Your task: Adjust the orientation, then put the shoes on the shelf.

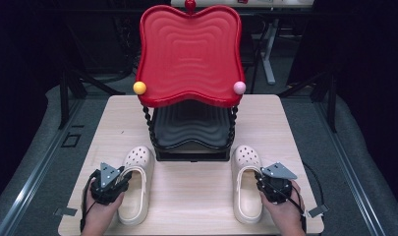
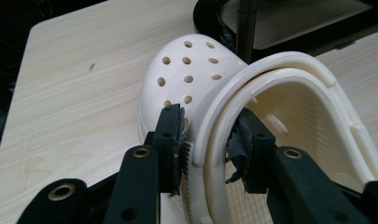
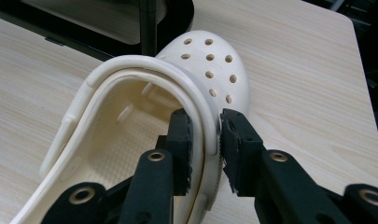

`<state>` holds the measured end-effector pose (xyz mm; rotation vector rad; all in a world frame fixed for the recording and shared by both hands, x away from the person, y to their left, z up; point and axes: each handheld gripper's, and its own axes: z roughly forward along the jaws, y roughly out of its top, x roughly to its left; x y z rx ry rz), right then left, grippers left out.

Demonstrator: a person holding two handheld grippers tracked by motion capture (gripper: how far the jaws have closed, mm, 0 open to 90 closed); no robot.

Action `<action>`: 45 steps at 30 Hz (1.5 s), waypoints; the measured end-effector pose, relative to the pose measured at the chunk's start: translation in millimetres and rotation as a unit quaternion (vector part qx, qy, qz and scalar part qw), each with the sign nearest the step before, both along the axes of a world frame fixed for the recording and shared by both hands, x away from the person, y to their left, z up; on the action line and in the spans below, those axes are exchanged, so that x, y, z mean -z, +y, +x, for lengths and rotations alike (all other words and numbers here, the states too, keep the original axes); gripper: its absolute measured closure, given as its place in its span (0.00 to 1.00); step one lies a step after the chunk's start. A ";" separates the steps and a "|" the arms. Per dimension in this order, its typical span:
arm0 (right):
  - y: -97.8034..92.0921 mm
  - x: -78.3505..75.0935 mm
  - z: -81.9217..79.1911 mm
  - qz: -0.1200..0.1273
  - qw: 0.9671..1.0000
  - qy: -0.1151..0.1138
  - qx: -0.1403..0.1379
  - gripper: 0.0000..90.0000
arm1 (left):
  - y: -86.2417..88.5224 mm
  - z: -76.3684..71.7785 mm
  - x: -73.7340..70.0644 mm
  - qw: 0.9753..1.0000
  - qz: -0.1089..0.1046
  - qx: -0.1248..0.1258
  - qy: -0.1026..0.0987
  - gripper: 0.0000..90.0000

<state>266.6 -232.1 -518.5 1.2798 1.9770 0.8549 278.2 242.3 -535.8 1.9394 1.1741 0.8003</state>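
Note:
Two cream clogs with holes in their toes lie on the wooden table [image 1: 196, 196], toes pointing at the rack. The left clog [image 1: 136, 189] [image 2: 191, 70] has its outer side wall and folded strap pinched by my left gripper [image 1: 122, 176] [image 2: 207, 140], one jaw outside and one inside the shoe. My right gripper [image 1: 260, 177] [image 3: 205, 140] is shut the same way on the outer rim of the right clog [image 1: 246, 187] [image 3: 210, 60]. Both clogs rest flat on the table.
A two-tier rack stands at the table's middle back: a red wavy top tray [image 1: 189, 54] with a yellow knob [image 1: 139, 87] and a pink knob [image 1: 240, 87], and a black lower tray [image 1: 191, 128] just beyond the clogs' toes. Bare wood lies between the clogs.

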 end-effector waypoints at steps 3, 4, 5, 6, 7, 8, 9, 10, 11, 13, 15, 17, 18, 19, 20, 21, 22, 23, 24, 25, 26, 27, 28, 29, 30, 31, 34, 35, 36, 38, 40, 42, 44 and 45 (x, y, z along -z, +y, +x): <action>0.6 1.6 -0.3 0.000 1.000 -0.006 0.000 0.81 | 0.6 0.4 0.8 1.000 -0.003 -0.003 0.000 0.74; 1.0 1.8 -0.4 -0.001 1.000 -0.007 0.000 0.81 | 0.6 0.8 0.7 1.000 -0.002 -0.005 0.001 0.75; 0.7 1.0 -0.2 -0.007 1.000 -0.005 -0.003 0.81 | 0.9 1.5 0.2 1.000 0.001 -0.004 0.002 0.76; 0.6 0.8 0.5 -0.006 1.000 -0.004 -0.004 0.82 | 0.9 2.0 -0.2 1.000 0.003 -0.006 0.003 0.78; 0.6 0.8 0.5 -0.006 1.000 -0.004 -0.004 0.82 | 1.2 2.5 -0.3 1.000 0.003 -0.006 0.004 0.78; 0.9 0.4 0.9 -0.007 1.000 -0.003 -0.004 0.82 | 1.6 2.9 -0.3 1.000 0.002 -0.008 0.003 0.79; 1.3 -0.2 0.9 -0.008 1.000 -0.002 -0.002 0.82 | 2.3 3.1 -0.7 1.000 0.000 -0.011 0.004 0.80; 2.5 0.2 0.7 -0.005 1.000 0.000 0.001 0.83 | 2.1 2.9 -1.4 1.000 0.005 -0.015 0.003 0.81; 2.5 0.2 0.7 -0.005 1.000 0.000 0.001 0.83 | 2.1 2.9 -1.4 1.000 0.005 -0.015 0.003 0.81; 3.6 -0.4 0.9 -0.006 1.000 0.001 0.002 0.83 | 2.2 2.0 -2.5 1.000 0.011 -0.018 0.003 0.82; 3.6 -0.2 1.1 -0.002 1.000 0.001 0.008 0.83 | 2.8 1.7 -2.5 1.000 0.009 -0.019 0.002 0.82; 3.1 -0.7 1.2 0.009 1.000 0.005 0.014 0.83 | 4.7 1.2 -3.2 1.000 0.008 -0.019 0.002 0.83; 3.8 -0.5 0.7 0.008 1.000 0.004 0.018 0.83 | 5.8 1.1 -3.6 1.000 0.008 -0.020 0.002 0.83; 3.9 -0.7 0.6 0.009 1.000 0.005 0.018 0.83 | 6.7 0.3 -4.4 1.000 0.015 -0.018 0.001 0.84; 3.9 -0.7 0.6 0.009 1.000 0.005 0.018 0.83 | 6.7 0.3 -4.4 1.000 0.015 -0.018 0.001 0.84; 4.1 -0.7 0.6 0.010 1.000 0.005 0.019 0.83 | 7.1 0.0 -4.7 1.000 0.015 -0.017 0.003 0.84; 3.6 -1.1 0.5 0.010 1.000 0.006 0.019 0.83 | 7.1 -0.4 -4.7 1.000 0.014 -0.015 0.003 0.84; 3.6 -1.1 0.5 0.010 1.000 0.006 0.019 0.83 | 7.3 -0.8 -4.8 1.000 0.013 -0.013 0.004 0.84; 2.9 -1.7 0.5 0.008 1.000 0.007 0.018 0.83 | 7.6 -1.5 -5.0 1.000 0.011 -0.011 0.004 0.84; 1.9 -2.3 0.4 0.018 1.000 0.006 0.023 0.84 | 8.1 -2.3 -5.4 1.000 0.010 -0.010 0.005 0.84; 1.9 -2.3 0.4 0.018 1.000 0.006 0.023 0.84 | 9.1 -3.2 -6.1 1.000 0.007 -0.008 0.006 0.84; 1.0 -3.1 0.0 0.018 1.000 0.005 0.023 0.84 | 10.1 -4.1 -6.8 1.000 0.001 -0.008 0.006 0.84; 0.7 -3.6 -0.7 0.018 1.000 0.003 0.024 0.84 | 11.4 -5.1 -7.9 1.000 -0.001 -0.007 0.006 0.84; 0.4 -4.0 -1.6 0.021 1.000 -0.001 0.023 0.84 | 12.6 -6.2 -9.0 1.000 -0.003 -0.006 0.006 0.84; 0.0 -5.9 -4.2 0.021 1.000 -0.002 0.021 0.84 | 14.5 -8.3 -10.7 1.000 -0.007 -0.005 0.004 0.84; 0.0 -5.9 -4.2 0.021 1.000 -0.002 0.021 0.84 | 14.5 -8.3 -10.7 1.000 -0.007 -0.005 0.004 0.84; 0.6 -8.8 -7.8 0.019 1.000 -0.009 0.017 0.84 | 17.5 -11.1 -14.0 1.000 -0.012 -0.004 0.004 0.84; 0.9 -9.7 -8.8 0.019 1.000 -0.014 0.017 0.84 | 18.7 -11.9 -15.4 1.000 -0.014 -0.003 0.004 0.84; 0.9 -11.0 -9.7 0.019 1.000 -0.017 0.015 0.84 | 19.4 -12.8 -16.8 1.000 -0.019 -0.003 0.004 0.84; 0.7 -14.3 -11.5 0.015 1.000 -0.021 0.014 0.84 | 20.2 -14.6 -19.5 1.000 -0.024 -0.002 0.002 0.84; 1.9 -18.6 -13.8 0.014 1.000 -0.025 0.012 0.84 | 21.4 -16.4 -23.9 1.000 -0.029 0.003 0.003 0.84; 2.7 -20.2 -14.6 0.012 0.999 -0.028 0.012 0.84 | 21.5 -16.9 -24.7 1.000 -0.030 0.003 0.002 0.84; 4.4 -26.9 -17.3 0.010 0.999 -0.035 0.008 0.85 | 22.0 -16.9 -26.1 1.000 -0.029 0.006 0.003 0.84; 5.2 -29.1 -17.8 0.008 0.999 -0.039 0.007 0.85 | 22.0 -16.9 -26.1 1.000 -0.029 0.006 0.003 0.84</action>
